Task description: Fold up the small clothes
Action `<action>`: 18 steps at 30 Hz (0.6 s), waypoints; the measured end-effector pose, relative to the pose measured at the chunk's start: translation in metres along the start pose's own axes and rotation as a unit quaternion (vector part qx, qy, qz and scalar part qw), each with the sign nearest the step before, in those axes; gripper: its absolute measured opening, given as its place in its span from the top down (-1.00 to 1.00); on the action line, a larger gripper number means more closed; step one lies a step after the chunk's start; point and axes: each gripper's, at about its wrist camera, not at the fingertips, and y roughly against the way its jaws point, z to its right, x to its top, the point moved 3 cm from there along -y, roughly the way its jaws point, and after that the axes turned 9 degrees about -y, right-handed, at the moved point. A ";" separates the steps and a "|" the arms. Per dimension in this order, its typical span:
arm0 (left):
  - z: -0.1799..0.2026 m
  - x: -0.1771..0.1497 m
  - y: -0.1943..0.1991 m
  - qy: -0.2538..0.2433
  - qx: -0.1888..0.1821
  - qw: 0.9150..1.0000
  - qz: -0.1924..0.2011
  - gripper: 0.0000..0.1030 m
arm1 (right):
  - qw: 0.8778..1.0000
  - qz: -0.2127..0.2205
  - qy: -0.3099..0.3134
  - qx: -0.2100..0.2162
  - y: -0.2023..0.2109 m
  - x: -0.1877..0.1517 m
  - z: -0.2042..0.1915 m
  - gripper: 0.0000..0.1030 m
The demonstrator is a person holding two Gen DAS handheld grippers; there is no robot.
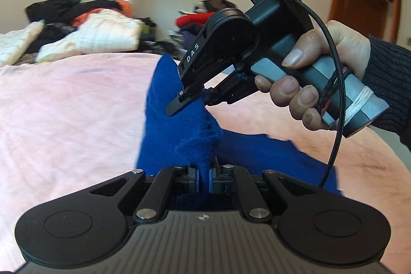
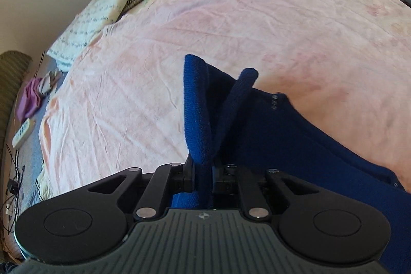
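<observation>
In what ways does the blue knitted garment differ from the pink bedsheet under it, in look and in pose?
The blue knitted garment is dark and ribbed; the pink bedsheet is pale and smooth with fine creases. The garment is partly lifted, pinched by the left gripper and the right gripper; the bedsheet lies spread flat. The garment is small; the bedsheet covers most of the bed. Both are soft fabric.

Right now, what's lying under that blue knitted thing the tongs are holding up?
Under the blue knitted garment lies the pink bedspread, showing all around it. Both the left tongs and right tongs pinch it. What the garment's spread part covers cannot be seen.
</observation>
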 end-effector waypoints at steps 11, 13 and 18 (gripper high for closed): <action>0.123 -0.023 -0.029 -0.069 -0.113 0.990 -0.042 0.88 | 0.987 0.062 -0.150 0.005 0.067 -0.078 0.166 0.73; 0.132 -0.025 -0.032 -0.079 -0.115 0.989 -0.047 0.88 | 0.985 0.069 -0.157 0.019 0.071 -0.085 0.176 0.73; 0.147 -0.031 -0.037 -0.098 -0.112 0.987 -0.057 0.88 | 0.981 0.079 -0.171 0.046 0.075 -0.096 0.196 0.73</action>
